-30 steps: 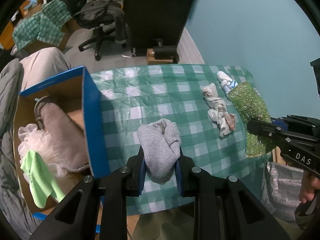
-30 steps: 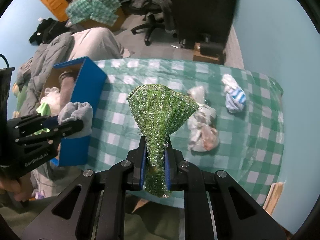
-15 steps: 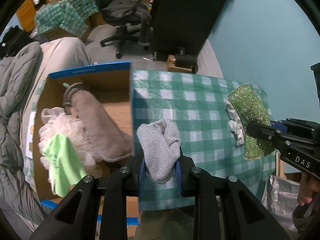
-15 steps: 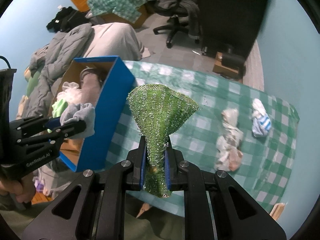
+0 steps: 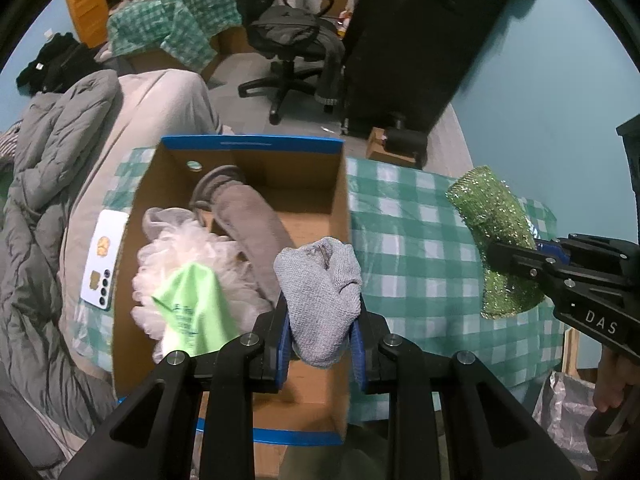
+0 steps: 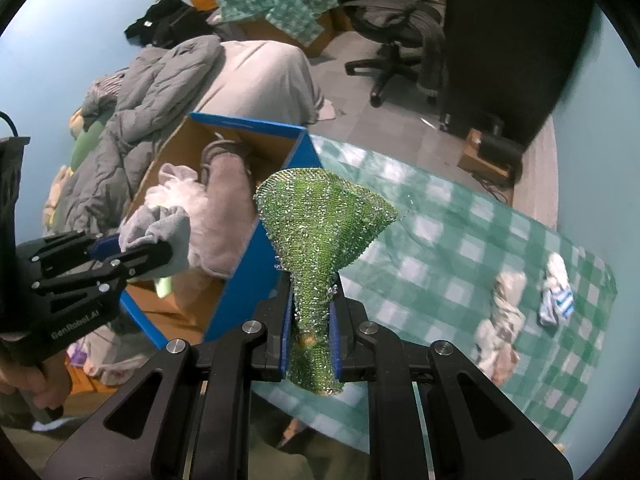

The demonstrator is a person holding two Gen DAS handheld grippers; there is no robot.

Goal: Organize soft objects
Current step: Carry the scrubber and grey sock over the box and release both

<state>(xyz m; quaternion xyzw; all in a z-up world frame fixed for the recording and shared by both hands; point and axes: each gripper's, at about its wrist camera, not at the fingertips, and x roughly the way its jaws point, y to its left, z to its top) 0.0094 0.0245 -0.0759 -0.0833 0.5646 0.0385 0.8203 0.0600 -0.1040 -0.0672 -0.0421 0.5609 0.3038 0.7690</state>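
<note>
My left gripper (image 5: 320,340) is shut on a grey knitted cloth (image 5: 320,284), held above the right wall of an open blue cardboard box (image 5: 252,145). Inside the box lie a pale mesh pouf (image 5: 176,236), a light green cloth (image 5: 192,304) and a brown-grey plush roll (image 5: 248,220). My right gripper (image 6: 312,328) is shut on a glittery green cloth (image 6: 320,220) that fans out above its fingers, over the checked table just right of the box (image 6: 256,280). Each gripper shows in the other's view, the left gripper (image 6: 132,252) and the right gripper (image 5: 516,256).
A green-and-white checked tablecloth (image 5: 416,248) covers the table. On it lie a crumpled patterned cloth (image 6: 500,320) and a blue-white striped cloth (image 6: 556,300). A phone (image 5: 102,256) rests left of the box. A grey quilt (image 5: 48,184), an office chair (image 5: 296,44) and a dark cabinet (image 5: 404,40) stand beyond.
Both grippers have carried their cloths leftward from over the table toward the box. The box now fills the left wrist view, and the loose cloths have slid off to the right.
</note>
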